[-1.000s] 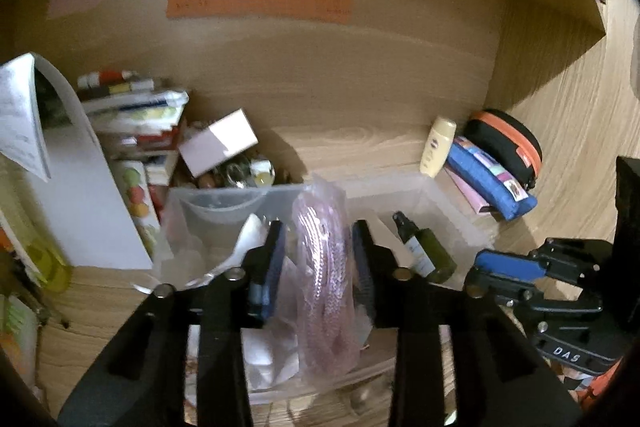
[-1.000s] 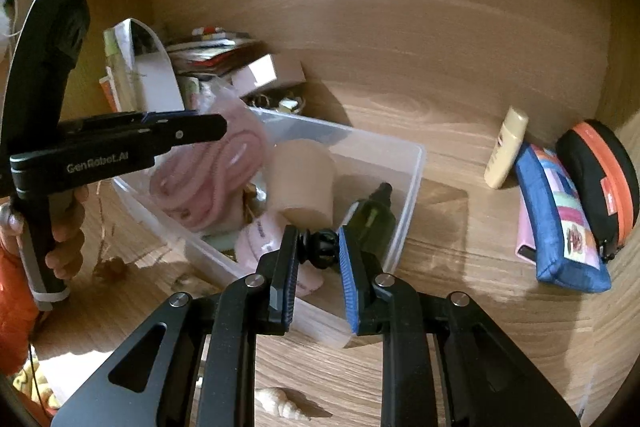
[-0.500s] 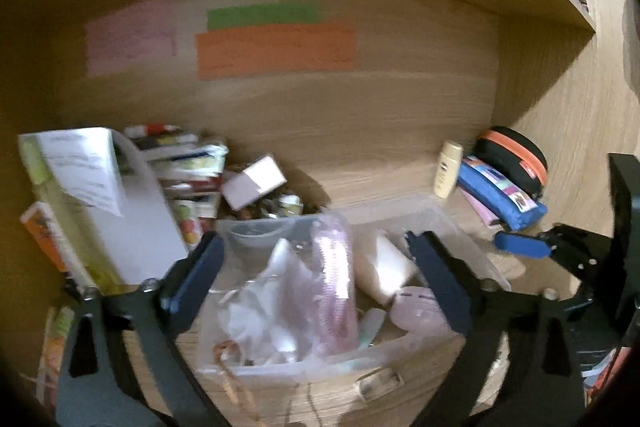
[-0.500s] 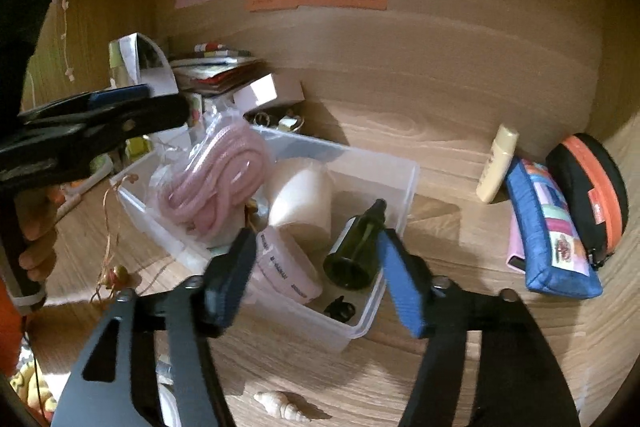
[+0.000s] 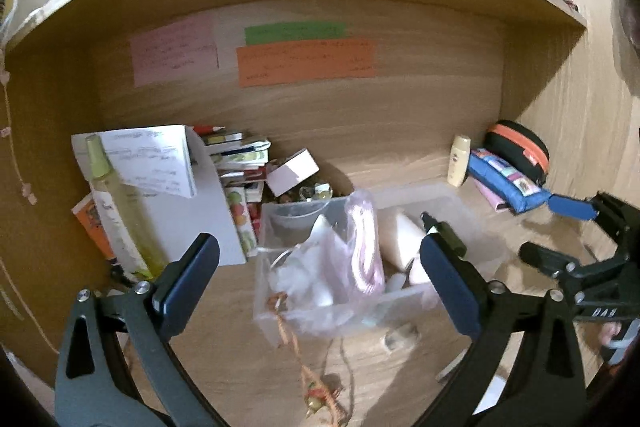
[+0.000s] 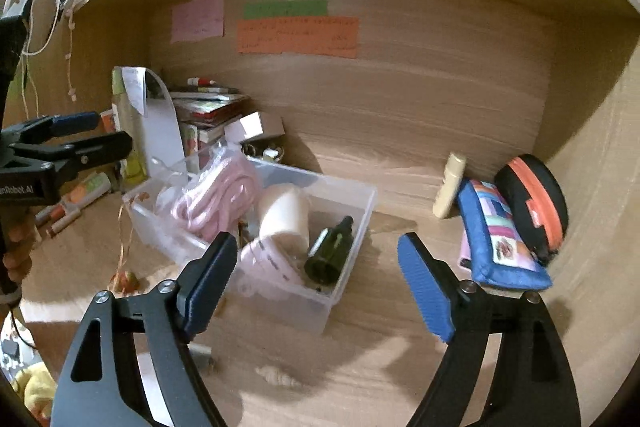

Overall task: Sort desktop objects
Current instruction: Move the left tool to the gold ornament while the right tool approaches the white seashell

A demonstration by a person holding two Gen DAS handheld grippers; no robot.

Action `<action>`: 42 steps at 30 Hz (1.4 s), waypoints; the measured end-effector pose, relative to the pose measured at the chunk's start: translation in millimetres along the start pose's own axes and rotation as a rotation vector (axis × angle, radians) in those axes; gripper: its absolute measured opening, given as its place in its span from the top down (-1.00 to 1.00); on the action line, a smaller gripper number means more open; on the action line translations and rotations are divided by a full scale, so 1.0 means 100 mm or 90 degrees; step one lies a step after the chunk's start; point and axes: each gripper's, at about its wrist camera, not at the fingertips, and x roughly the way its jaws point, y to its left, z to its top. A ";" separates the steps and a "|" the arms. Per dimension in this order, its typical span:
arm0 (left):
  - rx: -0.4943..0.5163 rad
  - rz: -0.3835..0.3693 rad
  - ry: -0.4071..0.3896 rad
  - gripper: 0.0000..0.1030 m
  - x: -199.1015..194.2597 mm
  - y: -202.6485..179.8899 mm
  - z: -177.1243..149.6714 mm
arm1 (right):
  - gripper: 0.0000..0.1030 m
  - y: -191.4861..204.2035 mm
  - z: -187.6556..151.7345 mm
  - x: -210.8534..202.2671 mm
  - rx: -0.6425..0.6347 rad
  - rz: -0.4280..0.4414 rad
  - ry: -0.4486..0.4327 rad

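A clear plastic box (image 5: 476, 223) (image 6: 362, 223) stands on the wooden desk inside a cubby. In it lie a bagged pink cord (image 5: 362, 243) (image 6: 216, 199), a cream cup (image 6: 286, 211), a dark green spray bottle (image 6: 330, 253) (image 5: 444, 231) and a pink round thing (image 6: 272, 263). My left gripper (image 5: 320, 275) is open and empty, pulled back in front of the box. My right gripper (image 6: 316, 279) is open and empty, also back from the box.
A stack of books, a white box and papers (image 5: 160, 163) stand at the left. A cream bottle (image 6: 450, 185), a blue pouch (image 6: 500, 239) and a black-orange case (image 6: 532, 199) lie at the right. A beaded string (image 5: 316, 383) and a shell (image 6: 280, 377) lie in front.
My left gripper let go of the bagged pink cord, which now lies in the box. My right gripper let go of a small black thing. Both opened wide and drew back.
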 end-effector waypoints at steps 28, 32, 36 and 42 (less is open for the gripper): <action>0.034 -0.052 0.169 -0.92 0.08 0.19 -1.08 | -0.50 0.04 -0.77 0.15 -0.026 0.011 0.185; 0.045 -0.061 0.207 -0.80 0.25 0.14 -1.13 | -0.37 0.06 -0.80 0.25 -0.023 0.021 0.219; 0.044 -0.075 0.240 -0.64 0.39 0.13 -1.13 | -0.25 0.08 -0.82 0.34 -0.029 0.022 0.239; 0.043 -0.093 0.260 -0.30 0.51 0.14 -1.13 | -0.01 0.10 -0.82 0.45 -0.033 0.031 0.259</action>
